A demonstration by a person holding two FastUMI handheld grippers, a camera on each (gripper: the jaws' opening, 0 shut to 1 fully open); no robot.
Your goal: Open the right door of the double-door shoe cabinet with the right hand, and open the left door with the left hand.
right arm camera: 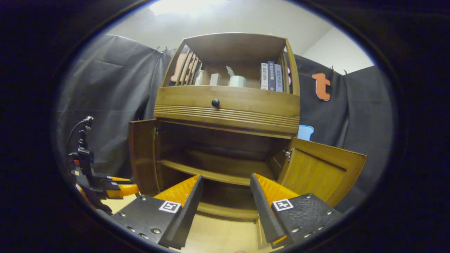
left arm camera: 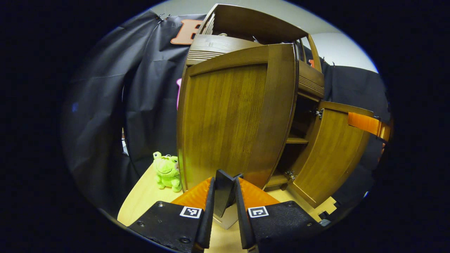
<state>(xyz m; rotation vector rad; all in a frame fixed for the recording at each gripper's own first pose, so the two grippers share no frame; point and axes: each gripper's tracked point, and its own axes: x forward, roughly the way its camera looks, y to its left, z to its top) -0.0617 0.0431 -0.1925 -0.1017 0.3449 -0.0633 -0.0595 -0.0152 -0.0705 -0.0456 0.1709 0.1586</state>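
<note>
Cabinet [right arm camera: 225, 105]: stood centre, both doors swung outward.
Left gripper [left arm camera: 225, 196]: jaws narrow, clamped on the left door's [left arm camera: 225, 123] near edge.
Right gripper [right arm camera: 225, 196]: jaws wide, empty; right door [right arm camera: 316, 168] open, at right.
Advice: swing the left door along its hinge arc, grip steady.
Writing: book spines on the top shelf, too small to read.

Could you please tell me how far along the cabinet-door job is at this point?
Both doors look open: the right door stands swung out with the right gripper open and clear of it. The left door is swung wide too, its edge between the left gripper fingers. What seems left is releasing that door.
</note>
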